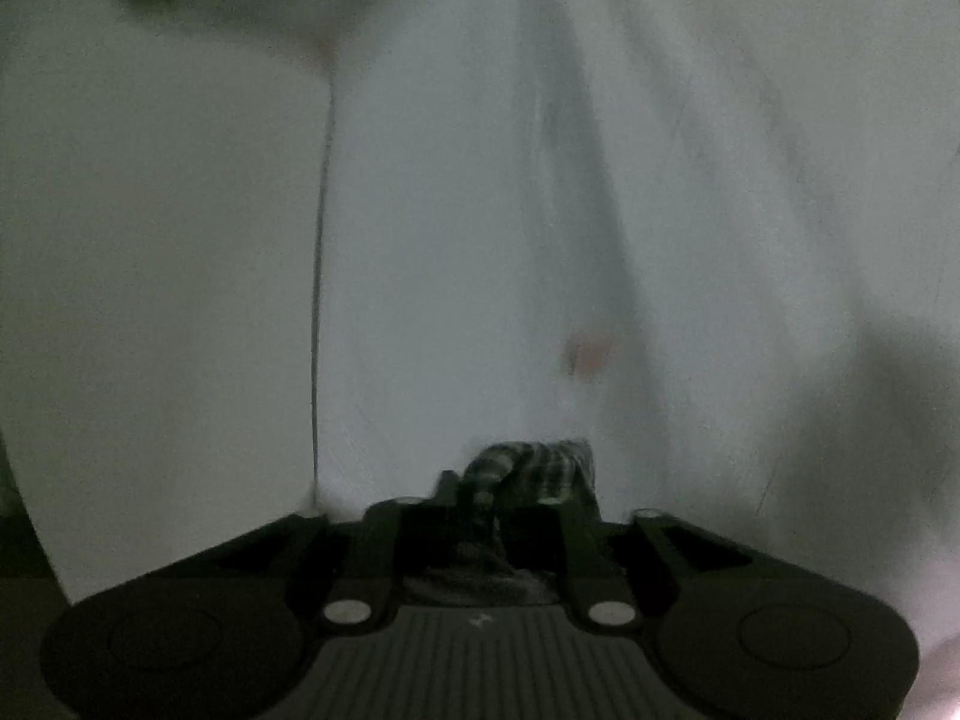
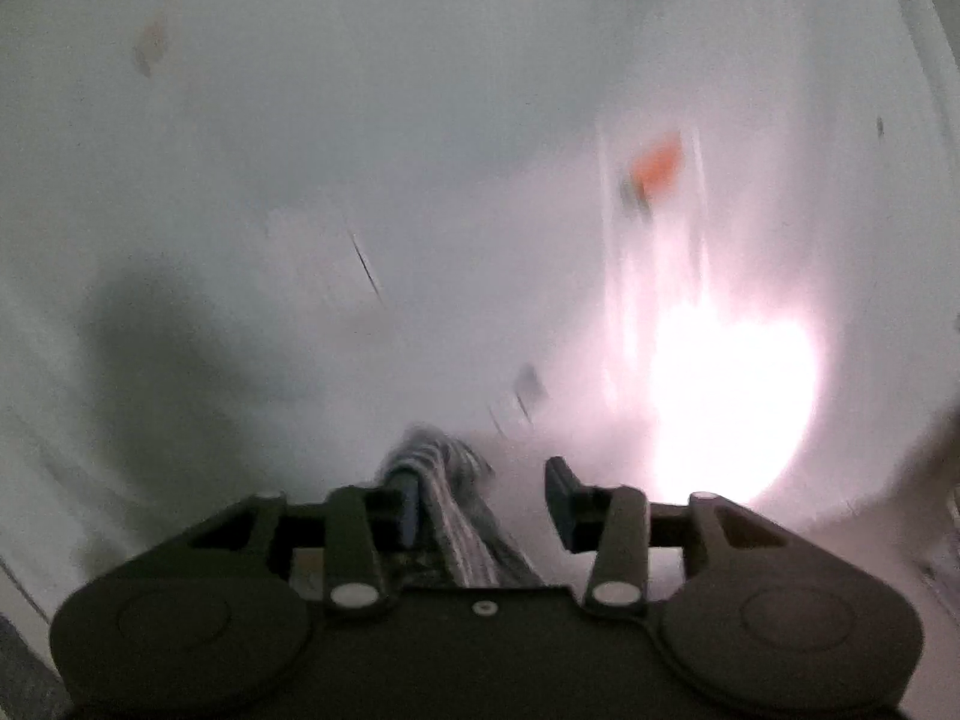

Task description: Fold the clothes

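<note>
Item: plaid cloth [image 1: 528,468], bunched between both grippers over the white table [image 1: 180,300] | Left gripper [image 1: 519,492]: narrow gap, cloth between its fingers, clamping unclear | Right gripper [image 2: 480,492]: parted, cloth against one finger only | Risk: cloth slips free and crumples; blur hides placement.

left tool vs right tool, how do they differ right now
The left tool has its fingers closer together, with plaid cloth filling the gap between them. The right tool stands wider: striped cloth lies against one finger only, with a clear gap to the other. A bright glare sits ahead of the right tool; the left tool's view has none. Both are blurred, over a pale surface.
</note>
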`<state>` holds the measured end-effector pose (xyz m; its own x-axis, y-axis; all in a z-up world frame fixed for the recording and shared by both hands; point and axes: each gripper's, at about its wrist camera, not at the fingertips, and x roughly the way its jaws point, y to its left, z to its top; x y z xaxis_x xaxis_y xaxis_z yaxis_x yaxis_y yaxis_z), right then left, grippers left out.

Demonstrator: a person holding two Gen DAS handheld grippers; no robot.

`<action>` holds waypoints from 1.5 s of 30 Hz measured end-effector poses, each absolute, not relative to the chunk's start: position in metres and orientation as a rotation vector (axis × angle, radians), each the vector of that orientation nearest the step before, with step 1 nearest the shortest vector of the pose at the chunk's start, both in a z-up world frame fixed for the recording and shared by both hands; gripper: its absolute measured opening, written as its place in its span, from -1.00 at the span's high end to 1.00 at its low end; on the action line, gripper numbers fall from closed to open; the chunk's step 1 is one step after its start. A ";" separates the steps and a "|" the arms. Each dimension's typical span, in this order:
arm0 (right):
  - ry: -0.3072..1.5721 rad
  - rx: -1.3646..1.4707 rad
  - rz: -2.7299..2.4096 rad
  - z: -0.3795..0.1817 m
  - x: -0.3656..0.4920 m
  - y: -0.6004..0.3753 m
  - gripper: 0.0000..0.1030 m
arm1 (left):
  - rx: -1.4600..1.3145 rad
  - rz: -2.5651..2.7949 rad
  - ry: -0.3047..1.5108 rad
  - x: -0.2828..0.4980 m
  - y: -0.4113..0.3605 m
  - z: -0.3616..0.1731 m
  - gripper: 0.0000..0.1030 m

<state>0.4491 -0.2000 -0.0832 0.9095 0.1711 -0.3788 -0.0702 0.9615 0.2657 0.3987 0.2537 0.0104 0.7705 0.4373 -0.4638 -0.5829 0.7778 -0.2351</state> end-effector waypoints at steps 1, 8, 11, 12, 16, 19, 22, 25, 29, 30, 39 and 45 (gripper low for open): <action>0.460 0.235 0.109 -0.100 0.452 -0.193 0.11 | -0.392 0.557 0.433 0.400 0.251 -0.006 0.30; 0.719 0.210 0.195 -0.209 0.399 -0.144 -0.06 | -0.499 0.410 0.739 0.357 0.204 -0.135 -0.21; 0.824 0.210 0.256 -0.246 0.384 -0.115 -0.06 | -0.515 0.349 0.874 0.332 0.171 -0.177 -0.21; 0.853 0.219 0.275 -0.257 0.381 -0.106 -0.06 | -0.526 0.330 0.909 0.323 0.161 -0.187 -0.21; 0.918 0.176 0.334 -0.278 0.371 -0.067 -0.06 | -0.584 0.269 1.001 0.295 0.128 -0.210 -0.22; 0.945 0.050 0.366 -0.292 0.365 -0.042 -0.08 | -0.557 0.242 1.047 0.286 0.111 -0.214 -0.22; 0.981 -0.113 0.351 -0.305 0.364 -0.026 0.50 | -0.511 0.228 1.081 0.283 0.101 -0.216 -0.22; 0.977 -0.068 0.303 -0.299 0.360 -0.054 0.94 | -0.473 0.219 1.099 0.280 0.092 -0.220 -0.23; 0.883 0.074 0.102 -0.268 0.348 -0.140 0.96 | -0.469 0.199 1.141 0.265 0.085 -0.224 -0.23; 0.859 0.093 0.024 -0.263 0.344 -0.167 0.96 | -0.473 0.190 1.154 0.263 0.083 -0.227 -0.23; 0.873 0.279 -0.299 -0.281 0.306 -0.344 0.96 | -0.442 0.178 1.197 0.238 0.060 -0.241 -0.24; 0.935 0.335 -0.193 -0.298 0.304 -0.361 0.18 | -0.425 0.182 1.202 0.246 0.046 -0.242 -0.14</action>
